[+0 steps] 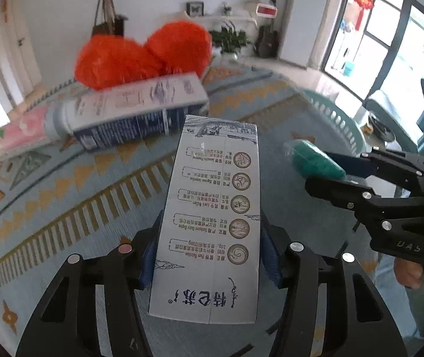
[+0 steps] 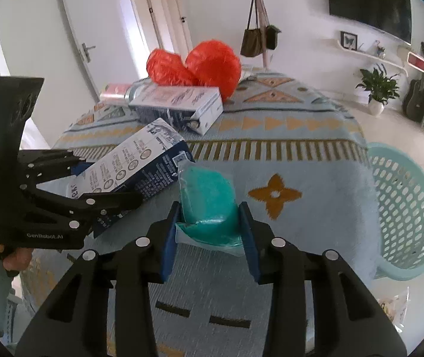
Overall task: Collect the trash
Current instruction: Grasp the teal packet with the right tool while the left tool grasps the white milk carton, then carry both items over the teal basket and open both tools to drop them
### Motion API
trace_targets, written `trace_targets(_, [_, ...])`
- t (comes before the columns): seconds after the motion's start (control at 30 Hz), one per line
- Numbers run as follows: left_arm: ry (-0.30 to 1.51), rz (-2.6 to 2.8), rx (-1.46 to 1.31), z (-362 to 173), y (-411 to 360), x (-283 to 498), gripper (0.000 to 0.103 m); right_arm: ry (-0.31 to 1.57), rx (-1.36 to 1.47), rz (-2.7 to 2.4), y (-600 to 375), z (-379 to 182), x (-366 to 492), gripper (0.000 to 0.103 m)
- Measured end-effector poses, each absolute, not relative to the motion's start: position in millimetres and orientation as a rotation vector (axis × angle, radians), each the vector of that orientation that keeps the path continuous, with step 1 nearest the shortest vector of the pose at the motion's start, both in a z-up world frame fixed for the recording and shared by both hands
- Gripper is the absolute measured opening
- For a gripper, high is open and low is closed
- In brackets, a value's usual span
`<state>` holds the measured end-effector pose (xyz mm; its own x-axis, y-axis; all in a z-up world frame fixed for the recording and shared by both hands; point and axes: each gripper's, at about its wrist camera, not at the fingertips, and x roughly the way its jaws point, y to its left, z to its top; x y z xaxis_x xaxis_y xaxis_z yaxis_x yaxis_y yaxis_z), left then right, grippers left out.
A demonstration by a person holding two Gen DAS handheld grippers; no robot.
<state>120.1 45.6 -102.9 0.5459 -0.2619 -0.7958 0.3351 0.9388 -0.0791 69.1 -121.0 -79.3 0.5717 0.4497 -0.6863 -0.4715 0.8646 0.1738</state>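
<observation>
A white and blue milk carton (image 1: 214, 193) is clamped between the blue pads of my left gripper (image 1: 212, 226), tilted up off the patterned tablecloth (image 1: 78, 196). In the right wrist view the same carton (image 2: 140, 160) sits in the left gripper (image 2: 110, 181) at the left. My right gripper (image 2: 209, 211) is shut on a green packet in clear wrap (image 2: 206, 190), just above the cloth. From the left wrist the packet (image 1: 310, 157) shows in the right gripper (image 1: 322, 169) at the right.
A second milk carton (image 2: 179, 101) lies on its side further back, beside a pink packet (image 1: 18, 134) and two orange-red bags (image 2: 200, 62). A teal slatted basket (image 2: 405, 202) stands off the table's right edge. A hand (image 1: 408, 270) holds the right gripper's handle.
</observation>
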Motion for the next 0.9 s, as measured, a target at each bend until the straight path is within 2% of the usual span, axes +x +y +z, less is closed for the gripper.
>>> trace_targets(0.2, [0.799,-0.373,0.038,-61.2,39.4,117.8,0.054,0.712,0.001,0.483,-143.8,-52.3,76.1,0.034])
trace_targets(0.47, [0.679,-0.454,0.026,-15.0,-9.4,141.4,0.054,0.601,0.07,0.348,-209.9,-15.2,101.9,0.034])
trace_targets(0.7, [0.665,-0.524,0.005,-9.1,-73.6,179.9,0.054,0.573,0.133,0.215,-270.8,-9.9,126.3,0.034])
trace_targets(0.9, [0.71,-0.558,-0.014,-28.2,-125.5,209.7,0.054,0.613,0.217,0.096,-321.1,-29.1,152.2,0.034])
